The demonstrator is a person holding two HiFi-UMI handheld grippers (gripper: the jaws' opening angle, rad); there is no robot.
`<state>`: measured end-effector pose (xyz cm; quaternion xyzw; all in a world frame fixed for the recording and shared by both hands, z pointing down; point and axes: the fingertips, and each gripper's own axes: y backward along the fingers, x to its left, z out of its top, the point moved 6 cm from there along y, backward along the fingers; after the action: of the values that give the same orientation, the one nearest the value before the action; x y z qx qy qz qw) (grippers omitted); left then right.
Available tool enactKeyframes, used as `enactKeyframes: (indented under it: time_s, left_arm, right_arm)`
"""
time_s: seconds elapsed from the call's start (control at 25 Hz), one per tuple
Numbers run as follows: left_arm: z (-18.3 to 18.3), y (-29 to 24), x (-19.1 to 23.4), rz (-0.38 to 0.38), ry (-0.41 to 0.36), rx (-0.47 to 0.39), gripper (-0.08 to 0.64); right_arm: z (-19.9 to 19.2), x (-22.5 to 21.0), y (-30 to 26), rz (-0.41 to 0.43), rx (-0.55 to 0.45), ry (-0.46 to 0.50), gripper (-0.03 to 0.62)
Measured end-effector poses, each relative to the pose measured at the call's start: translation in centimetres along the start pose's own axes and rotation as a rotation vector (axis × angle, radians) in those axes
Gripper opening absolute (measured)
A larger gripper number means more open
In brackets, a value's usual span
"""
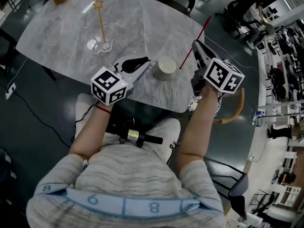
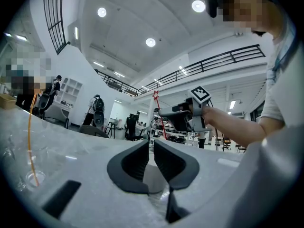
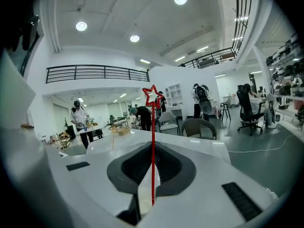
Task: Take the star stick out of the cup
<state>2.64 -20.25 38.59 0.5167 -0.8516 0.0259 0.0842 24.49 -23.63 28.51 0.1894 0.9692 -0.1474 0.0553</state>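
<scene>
**A:** Tools first. Our right gripper (image 3: pixel 152 146) is clamped on the red star stick (image 3: pixel 153 122). The shaft runs straight up between its jaws, star at the top.

**B:** And the left gripper (image 2: pixel 151 145)?

**A:** Its jaws are drawn almost together. The pale cup (image 2: pixel 149 178) fills the lower part of the slit, so we read it as pinching the cup's wall to steady it. In the head view its tips touch the cup's left side.

**B:** Where is the stick relative to the cup?

**A:** In the head view its lower end lies just beside the cup's right edge, over the table (image 1: pixel 142 23), with the shaft slanting up and away. The right gripper view shows the bottom tip bare. We judge this as the lift-out step, with the stick essentially free of the cup.

**B:** What does the next move call for?

**A:** Carrying the stick up and aside without brushing the rim. The grip must be firm, because we expect so thin a shaft to pivot easily. The left side should hold the cup until the tip is well away.

**B:** What can't we resolve?

**A:** No view looks into the cup's mouth, and we cannot tell how high the tip stands above the rim. A yellow star stick (image 1: pixel 100 23) in a glass (image 1: pixel 102 45) stands well apart at the far left, and we take it as not ours.
</scene>
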Motion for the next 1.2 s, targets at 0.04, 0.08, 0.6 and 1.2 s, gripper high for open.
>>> enactKeyframes:
  time_s: [0.04,0.08,0.6,1.2]
  left_arm:
    - [0.0,0.0,0.0,0.000,0.000,0.000,0.028]
    - [0.0,0.0,0.0,-0.001,0.000,0.000,0.028]
    - [0.1,0.0,-0.1,0.000,-0.005,0.007,0.028]
    - [0.4,-0.1,0.1,0.008,-0.006,0.001,0.028]
  right_arm:
    - [-0.4,-0.5,0.1,-0.008,0.015,-0.020,0.020]
    - [-1.0,-1.1,0.2,-0.015,0.035,-0.043,0.020]
    - [-11.7,-5.4,-2.8,-0.056,0.327,-0.227,0.020]
    - [-10.3,-4.2,-2.7,-0.054,0.236,-0.155,0.043]
